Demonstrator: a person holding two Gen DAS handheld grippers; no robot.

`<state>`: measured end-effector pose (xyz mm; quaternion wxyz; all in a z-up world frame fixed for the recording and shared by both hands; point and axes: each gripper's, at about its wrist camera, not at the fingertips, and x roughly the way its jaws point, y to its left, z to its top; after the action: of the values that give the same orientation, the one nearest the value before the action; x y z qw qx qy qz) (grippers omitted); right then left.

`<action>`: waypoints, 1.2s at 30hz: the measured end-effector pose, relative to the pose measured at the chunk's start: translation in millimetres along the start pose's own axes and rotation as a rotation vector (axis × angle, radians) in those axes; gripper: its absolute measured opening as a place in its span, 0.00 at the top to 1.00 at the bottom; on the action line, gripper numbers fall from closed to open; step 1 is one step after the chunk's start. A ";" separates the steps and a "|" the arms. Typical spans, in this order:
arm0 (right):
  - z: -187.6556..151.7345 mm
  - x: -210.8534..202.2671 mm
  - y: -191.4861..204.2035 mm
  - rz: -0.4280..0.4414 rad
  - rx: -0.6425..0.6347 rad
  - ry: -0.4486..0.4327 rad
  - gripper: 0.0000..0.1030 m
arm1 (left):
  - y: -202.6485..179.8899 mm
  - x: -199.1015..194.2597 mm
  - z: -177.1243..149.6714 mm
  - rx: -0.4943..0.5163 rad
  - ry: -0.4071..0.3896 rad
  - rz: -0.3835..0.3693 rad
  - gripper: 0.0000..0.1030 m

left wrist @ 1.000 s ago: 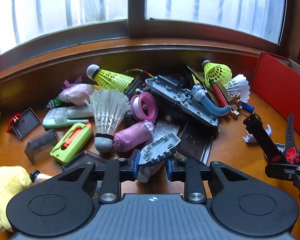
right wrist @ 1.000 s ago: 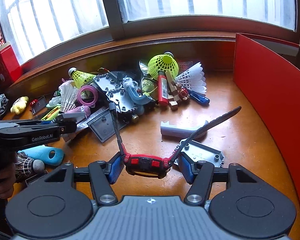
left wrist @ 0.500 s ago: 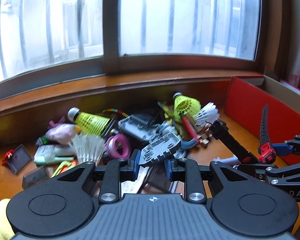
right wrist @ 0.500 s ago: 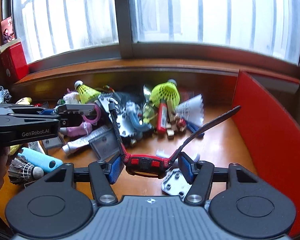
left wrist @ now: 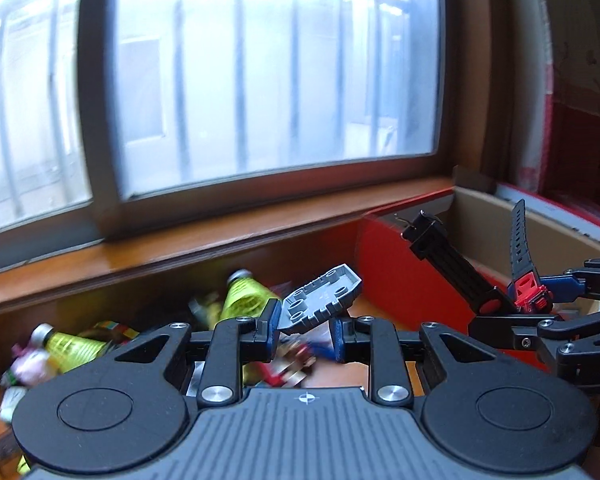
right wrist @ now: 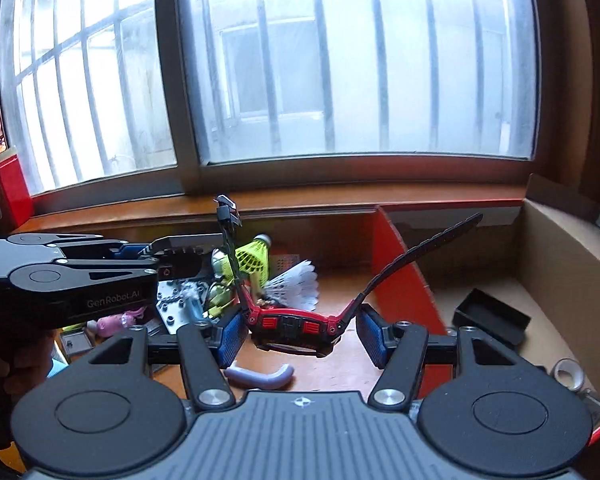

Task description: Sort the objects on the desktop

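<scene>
Left gripper (left wrist: 305, 332) clamped on one grey studded plate (left wrist: 320, 300), held above the desk (left wrist: 384, 320); the plate's long axis tilts upward from lower left to upper right, its pointed end toward the red cardboard box (left wrist: 400, 264). Right gripper (right wrist: 300, 336), with its blue pads against the ends of one red-and-black wristwatch (right wrist: 292, 324); the watch case lies crosswise between the fingers, one strap rising nearly upright on the left, the other slanting up and right toward the box (right wrist: 560, 248). The left wrist view shows the watch (left wrist: 526, 290) from the side with both straps standing above the box's open top, and only a blurred part of the pile, including two yellow shuttlecocks (left wrist: 244, 296). The right wrist view alone shows the box interior, containing one black tray (right wrist: 492, 316) and one tape roll (right wrist: 566, 372), plus one white feather shuttlecock (right wrist: 296, 284), one yellow shuttlecock (right wrist: 256, 260), one lilac curved piece (right wrist: 260, 376) on the desk below the watch, and a hand (right wrist: 16, 360) under the left tool.
</scene>
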<state>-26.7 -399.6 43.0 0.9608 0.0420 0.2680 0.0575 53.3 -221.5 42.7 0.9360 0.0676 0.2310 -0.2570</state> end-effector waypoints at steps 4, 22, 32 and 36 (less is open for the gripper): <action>6.2 -14.1 -34.3 -0.086 0.016 -0.020 0.40 | -39.8 19.6 19.7 0.031 -0.038 -0.063 0.74; -16.2 -4.0 -156.7 -0.287 0.212 0.096 0.34 | -146.1 99.6 35.1 0.132 0.048 -0.189 0.53; -11.9 4.5 -141.4 -0.225 0.178 0.075 0.28 | -100.5 64.7 13.7 0.042 0.068 -0.073 0.32; -7.1 12.9 -124.8 -0.182 0.156 0.071 0.28 | -68.0 38.0 0.8 0.007 0.084 0.035 0.29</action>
<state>-8.5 -521.0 16.4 0.9457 0.0902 0.3084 -0.0494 47.7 -297.2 25.1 0.9296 0.0854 0.2679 -0.2384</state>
